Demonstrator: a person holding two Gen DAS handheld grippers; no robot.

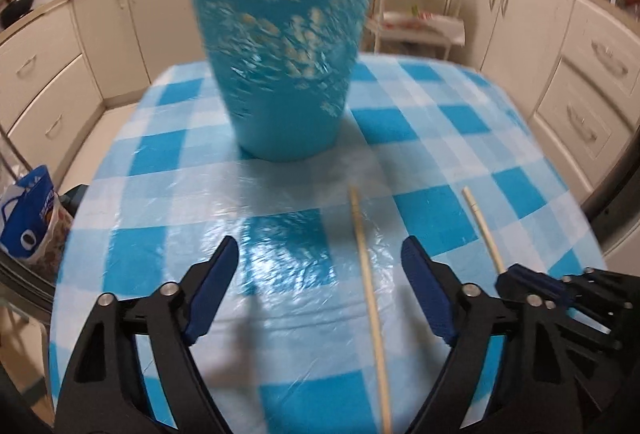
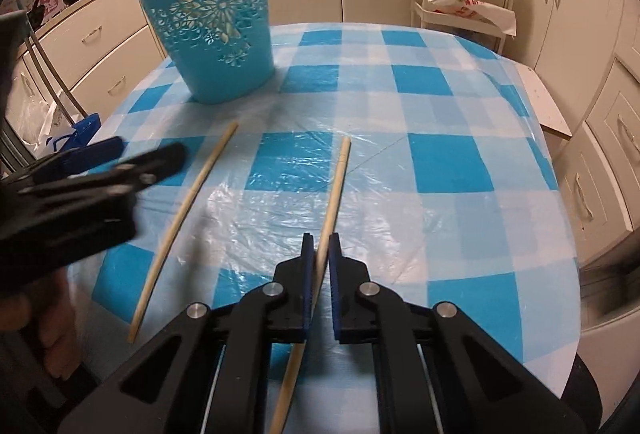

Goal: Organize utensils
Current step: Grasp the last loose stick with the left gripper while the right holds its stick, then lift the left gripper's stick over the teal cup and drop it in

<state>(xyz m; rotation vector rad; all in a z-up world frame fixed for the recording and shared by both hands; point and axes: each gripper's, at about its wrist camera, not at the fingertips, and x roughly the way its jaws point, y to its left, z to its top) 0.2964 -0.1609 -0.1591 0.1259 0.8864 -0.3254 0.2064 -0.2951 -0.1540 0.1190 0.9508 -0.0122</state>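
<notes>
Right gripper (image 2: 319, 254) clamps right chopstick (image 2: 338, 177) near its middle, ready to lift. Left gripper (image 1: 320, 274) wide, straddling left chopstick (image 1: 368, 274) flat on table (image 1: 520, 193). Basket (image 1: 280, 53) upright, far left, awaiting both.

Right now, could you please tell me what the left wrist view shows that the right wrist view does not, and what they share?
Only the left wrist view shows the left gripper from behind, wide open around the near chopstick, pads not touching it, and a blue-and-white packet off the table's left edge.

Only the right wrist view shows the right gripper shut on the other chopstick, and a white rack in sharp detail.

Both show the blue cut-out basket, both chopsticks, and the checked tablecloth.
</notes>
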